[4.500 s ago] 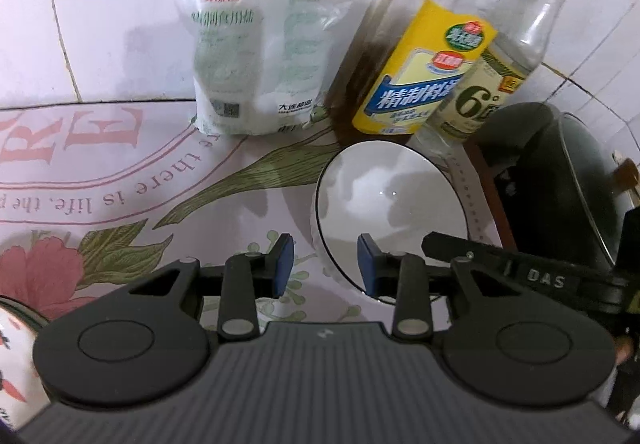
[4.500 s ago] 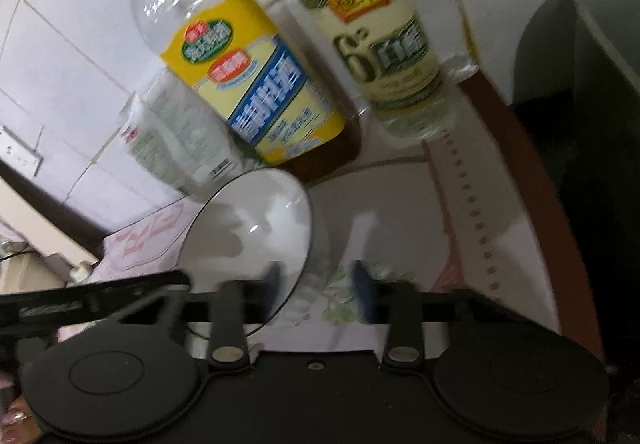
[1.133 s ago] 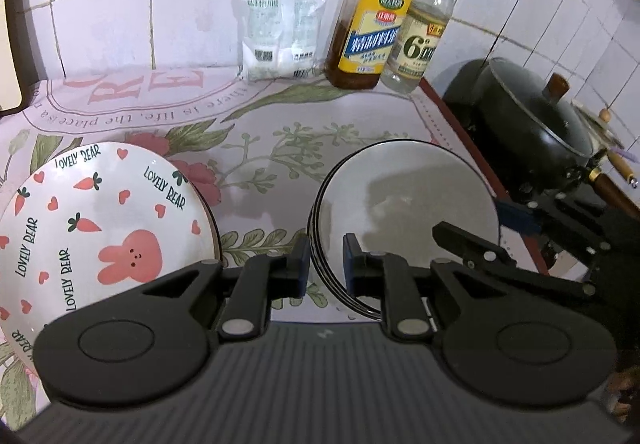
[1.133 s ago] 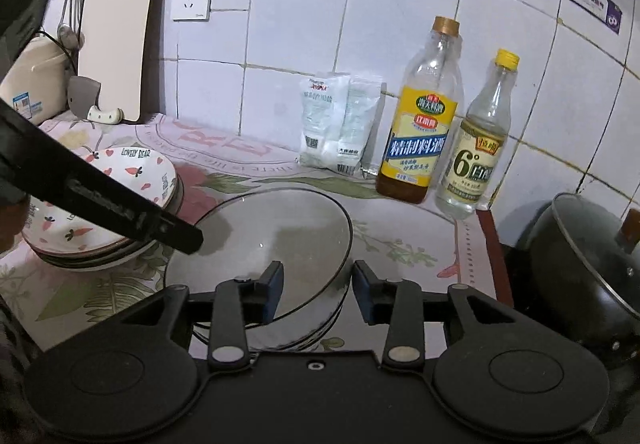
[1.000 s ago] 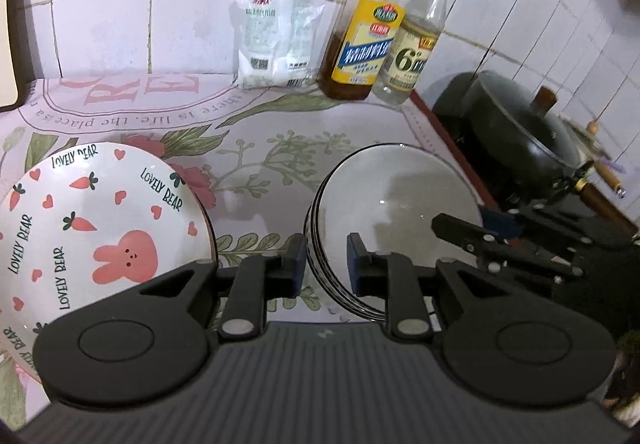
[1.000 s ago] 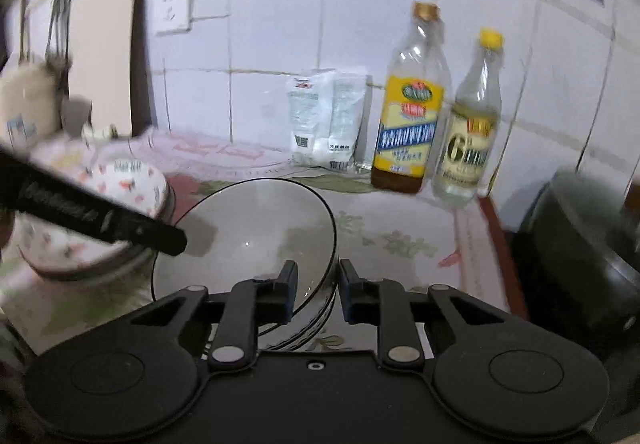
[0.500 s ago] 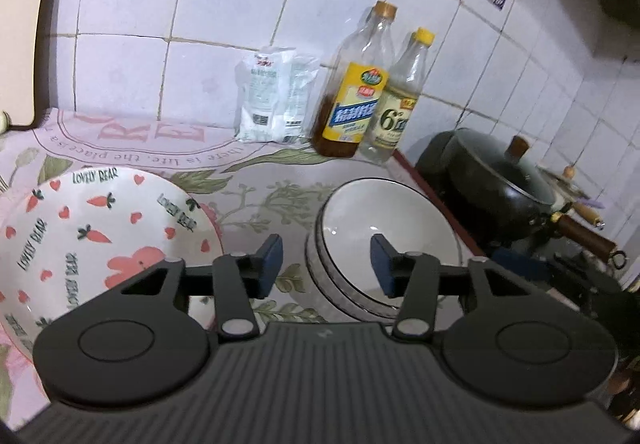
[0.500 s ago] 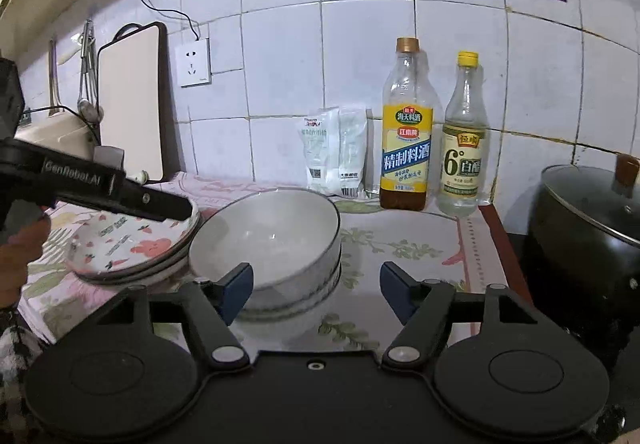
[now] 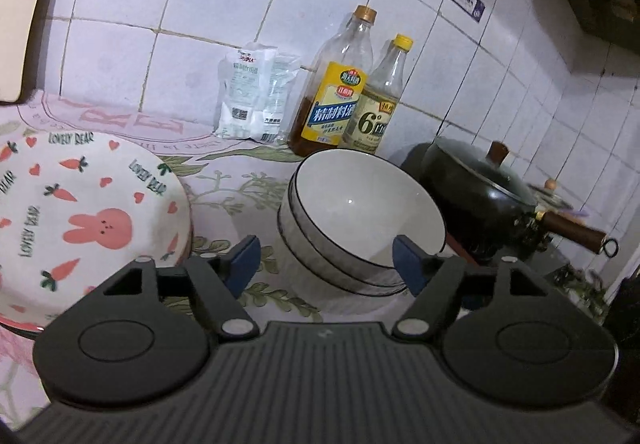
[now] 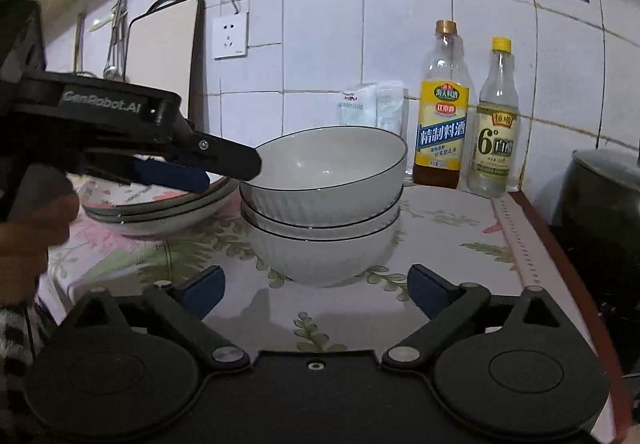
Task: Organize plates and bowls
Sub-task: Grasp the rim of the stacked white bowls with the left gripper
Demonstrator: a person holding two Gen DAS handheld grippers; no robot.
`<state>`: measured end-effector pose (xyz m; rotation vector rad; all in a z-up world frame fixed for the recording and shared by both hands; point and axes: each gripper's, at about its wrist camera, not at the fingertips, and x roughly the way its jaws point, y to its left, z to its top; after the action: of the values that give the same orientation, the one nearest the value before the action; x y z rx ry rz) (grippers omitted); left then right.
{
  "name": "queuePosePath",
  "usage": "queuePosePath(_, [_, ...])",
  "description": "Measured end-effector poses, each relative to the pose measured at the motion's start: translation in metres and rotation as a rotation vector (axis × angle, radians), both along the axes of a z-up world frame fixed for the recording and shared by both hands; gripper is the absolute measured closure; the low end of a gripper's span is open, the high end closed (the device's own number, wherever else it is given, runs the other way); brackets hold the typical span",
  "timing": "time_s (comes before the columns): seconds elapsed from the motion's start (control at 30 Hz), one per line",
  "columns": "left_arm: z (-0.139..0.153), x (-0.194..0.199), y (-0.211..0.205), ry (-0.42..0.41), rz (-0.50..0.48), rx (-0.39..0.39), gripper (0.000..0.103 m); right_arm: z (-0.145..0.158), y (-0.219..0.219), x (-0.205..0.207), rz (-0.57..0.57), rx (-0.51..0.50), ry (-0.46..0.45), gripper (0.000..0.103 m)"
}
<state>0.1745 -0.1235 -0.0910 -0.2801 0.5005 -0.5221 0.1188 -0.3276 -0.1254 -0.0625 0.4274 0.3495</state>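
Right wrist view puts the stack of white bowls (image 10: 322, 204) dead ahead of me on the flowered cloth (image 10: 460, 244), the top bowl nested in the lower ones and sitting upright. My right gripper (image 10: 316, 286) has its jaws opening, spread about as wide as they go, with nothing between the blue pads; the bowls stand just beyond the tips, apart from them. To the left of the bowls I see the stack of plates (image 10: 160, 206), close beside them but whether the rims touch I cannot tell. My left gripper (image 10: 208, 168) reaches in from the left above the plates, its tip near the top bowl's rim. A hand (image 10: 30, 232) holds it at the left edge.

From the left wrist view, the left gripper (image 9: 326, 264) is also opening, its pads well apart. The near edge of the bowls (image 9: 360, 220) shows in the gap between them, but neither pad presses on it. The top plate (image 9: 84, 216), printed with a pink rabbit and carrots, lies to the left.

At the far wall stand a white packet (image 9: 254, 96), a yellow-labelled bottle (image 9: 334, 92) and a smaller bottle with a yellow cap (image 9: 380, 104), side by side. A dark pot with a lid (image 9: 476, 188) sits to the right of the bowls.
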Motion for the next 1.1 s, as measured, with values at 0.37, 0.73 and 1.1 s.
queuePosePath(0.37, [-0.018,0.041,-0.006,0.155,-0.036,-0.095,0.025,-0.016,0.012,0.043,-0.066,0.054,0.083,0.002])
queuePosePath(0.73, [-0.017,0.061,-0.020,0.180,-0.038,-0.050,0.026,-0.014,0.014,0.063,-0.049,0.044,0.089,0.000])
queuePosePath(1.1, [-0.026,0.079,-0.024,0.274,-0.008,-0.019,0.050,-0.017,0.017,0.069,-0.033,0.024,0.102,0.000])
